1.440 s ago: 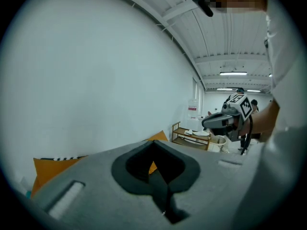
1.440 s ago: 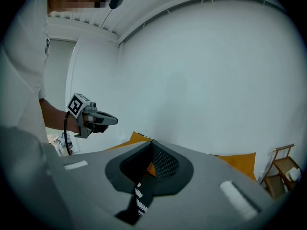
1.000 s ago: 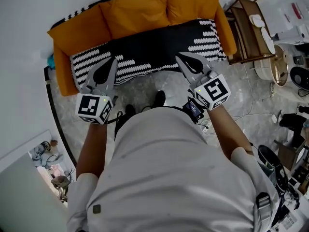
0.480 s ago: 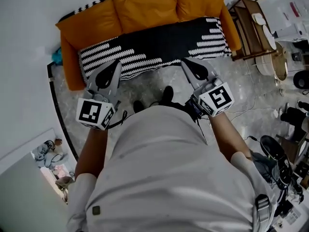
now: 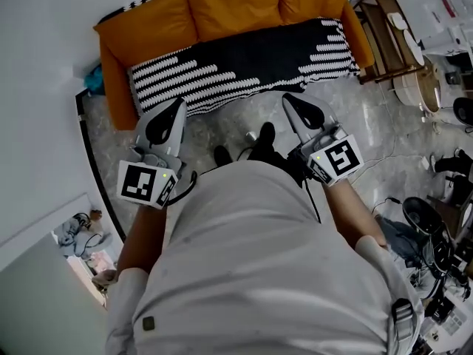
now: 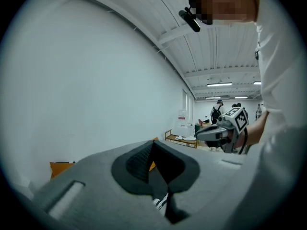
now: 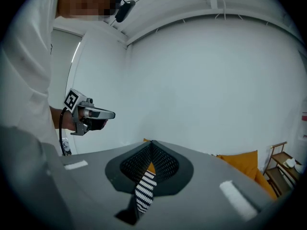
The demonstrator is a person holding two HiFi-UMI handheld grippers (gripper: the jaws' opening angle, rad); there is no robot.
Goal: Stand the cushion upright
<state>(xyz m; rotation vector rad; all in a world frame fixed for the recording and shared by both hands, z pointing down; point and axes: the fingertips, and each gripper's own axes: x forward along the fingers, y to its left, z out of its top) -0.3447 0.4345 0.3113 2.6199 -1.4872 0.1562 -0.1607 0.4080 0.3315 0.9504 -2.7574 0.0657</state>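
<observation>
1. Both claws are closed tight with nothing in them. The left claw (image 5: 165, 121) and the right claw (image 5: 298, 111) are held out level in front of the person, over the floor (image 5: 222, 128) and well short of the sofa (image 5: 118, 72).
2. The orange cushions (image 5: 229, 7) sit side by side along the sofa back, behind the striped blanket (image 5: 244, 61) that covers the seat. From the head view they seem to stand upright against the back already, and no cushion lies flat in sight.
3. No grip is in hand, so this looks like a moment of travel rather than of handling. Whether the standing-up is finished or not begun I cannot tell.
4. If a cushion needs setting, the next move calls for stepping in close, opening a claw, taking the cushion by its top edge and propping it against the back.
</observation>
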